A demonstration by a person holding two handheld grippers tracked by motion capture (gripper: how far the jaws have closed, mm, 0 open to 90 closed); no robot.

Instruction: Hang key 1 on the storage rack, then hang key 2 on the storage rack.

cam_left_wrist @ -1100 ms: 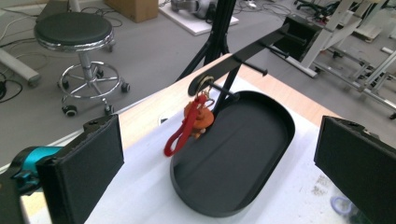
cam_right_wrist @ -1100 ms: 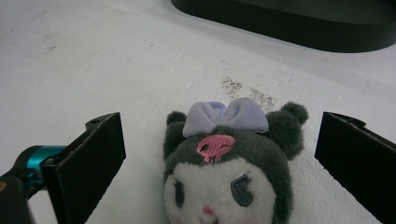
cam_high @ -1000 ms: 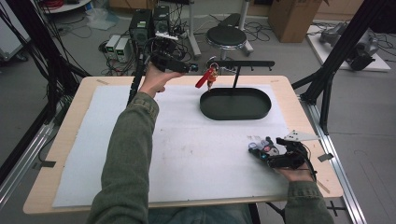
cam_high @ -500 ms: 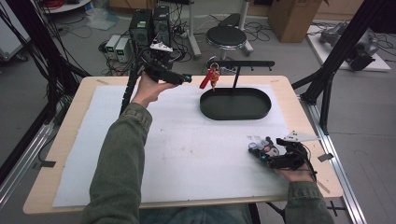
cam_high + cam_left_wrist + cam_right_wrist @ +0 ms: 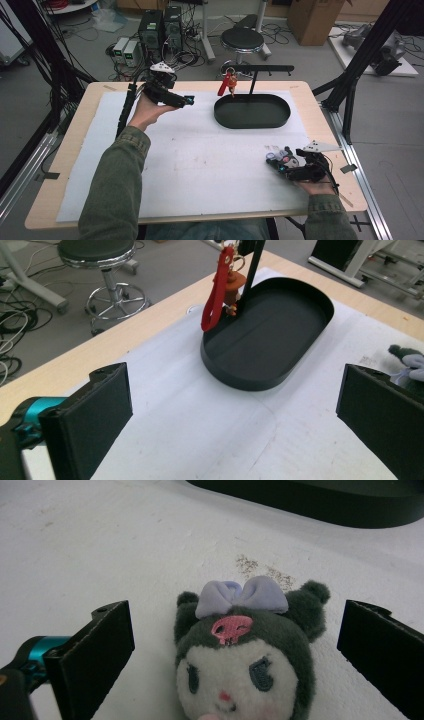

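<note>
High view: both jaws wide open, empty; plush toy (image 5: 247, 655) between right gripper's (image 5: 286, 166); tray (image 5: 252, 111) beyond.

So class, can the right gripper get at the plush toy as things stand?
Probably yes. The right gripper has its jaws open on either side of the plush toy, which lies on the mat with nothing between them.

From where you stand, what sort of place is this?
Probably a lab or workshop set up for recording handwork. Computers and loose cables sit on the floor behind the table, black frame poles stand around it, and a cardboard box waits nearby.
</note>
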